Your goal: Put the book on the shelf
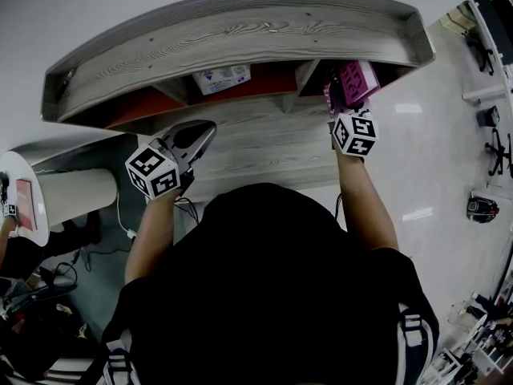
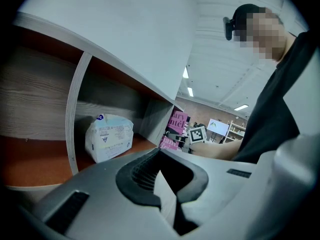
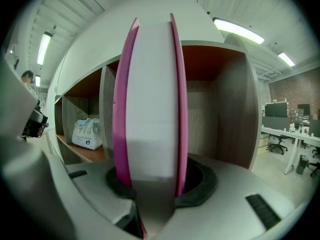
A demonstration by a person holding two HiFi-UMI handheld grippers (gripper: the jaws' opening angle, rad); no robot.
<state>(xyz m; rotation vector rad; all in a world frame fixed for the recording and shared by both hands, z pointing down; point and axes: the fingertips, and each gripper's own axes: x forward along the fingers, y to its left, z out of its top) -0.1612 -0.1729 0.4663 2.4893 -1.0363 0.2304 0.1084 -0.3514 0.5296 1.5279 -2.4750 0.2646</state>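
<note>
Two grippers | right gripper [image 3: 152, 183]: fingers pinch book [image 3: 152, 84] upright at shelf [image 1: 240, 34] | left gripper [image 2: 160, 165]: fingers pressed together

White packet [image 2: 109, 136] on shelf [image 2: 30, 160], pink book [image 2: 177, 121] beyond

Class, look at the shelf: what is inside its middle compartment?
A white printed packet stands on its orange floor; nothing else shows. The shelf's top board hides the compartment's rear in the head view.

Book [image 3: 150, 94] base behind right gripper [image 3: 150, 186]
</note>
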